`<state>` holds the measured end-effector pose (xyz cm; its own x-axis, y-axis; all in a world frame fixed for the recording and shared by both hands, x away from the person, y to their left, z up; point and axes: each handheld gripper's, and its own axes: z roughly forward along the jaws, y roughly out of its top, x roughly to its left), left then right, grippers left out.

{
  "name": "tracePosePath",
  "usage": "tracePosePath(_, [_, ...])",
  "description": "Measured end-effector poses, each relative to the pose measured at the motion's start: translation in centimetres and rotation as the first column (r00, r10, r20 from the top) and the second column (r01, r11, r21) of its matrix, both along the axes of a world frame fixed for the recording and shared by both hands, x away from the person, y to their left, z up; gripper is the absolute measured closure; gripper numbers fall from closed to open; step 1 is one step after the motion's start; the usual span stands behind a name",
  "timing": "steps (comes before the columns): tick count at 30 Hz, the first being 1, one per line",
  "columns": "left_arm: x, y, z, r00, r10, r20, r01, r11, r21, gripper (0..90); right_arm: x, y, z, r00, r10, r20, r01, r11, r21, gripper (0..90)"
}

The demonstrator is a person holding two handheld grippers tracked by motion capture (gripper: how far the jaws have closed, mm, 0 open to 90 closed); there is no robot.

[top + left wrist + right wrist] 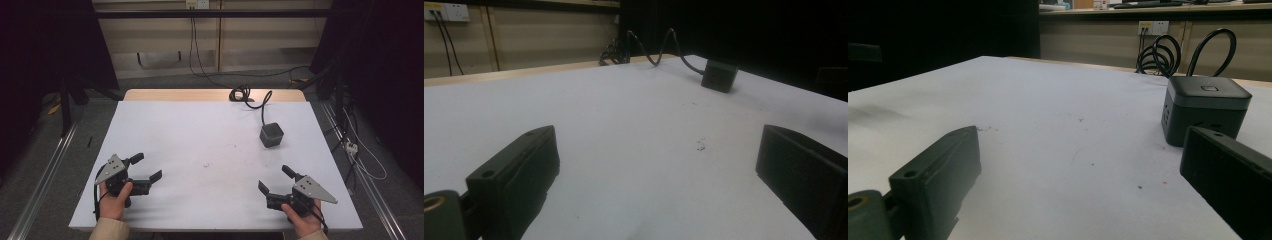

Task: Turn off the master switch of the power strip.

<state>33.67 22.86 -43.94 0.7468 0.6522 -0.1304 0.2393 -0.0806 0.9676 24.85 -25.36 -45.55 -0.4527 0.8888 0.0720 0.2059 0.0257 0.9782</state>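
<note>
A dark grey cube-shaped power block stands on the white table top at the right of the middle, its black cable coiling off toward the far edge. My left gripper rests low at the near left, held in a hand, jaws wide apart with nothing between them. At the near right my right gripper is also open and empty. The left gripper view shows the block far off. In the right gripper view the block stands close, just beyond the right jaw.
The cable coil lies at the far edge of the table. Small dark specks mark the table's middle. Metal rails run along both sides on the floor, and loose cables trail at the right.
</note>
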Motion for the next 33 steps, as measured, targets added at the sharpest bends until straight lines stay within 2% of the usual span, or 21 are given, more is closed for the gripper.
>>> tracePosePath(18, [-0.1, 0.1, 0.1, 0.9999, -0.009, 0.007, 0.009, 1.0, -0.002, 3.4, 1.0, -0.1, 0.5, 0.9998, -0.013, -0.016, 0.013, 1.0, -0.006, 4.6])
tracePosePath(26, [-0.1, 0.1, 0.1, 0.9999, -0.013, 0.011, 0.013, 0.9999, 0.002, 3.4, 1.5, -0.7, 1.1, 0.9996, -0.015, -0.025, 0.014, 1.0, -0.027, 6.5])
tracePosePath(33, [-0.2, 0.1, 0.2, 0.9999, -0.013, 0.011, 0.013, 0.9999, 0.005, 3.4, 2.2, -0.9, 1.4, 0.9989, -0.019, -0.043, 0.017, 0.999, -0.039, 4.5])
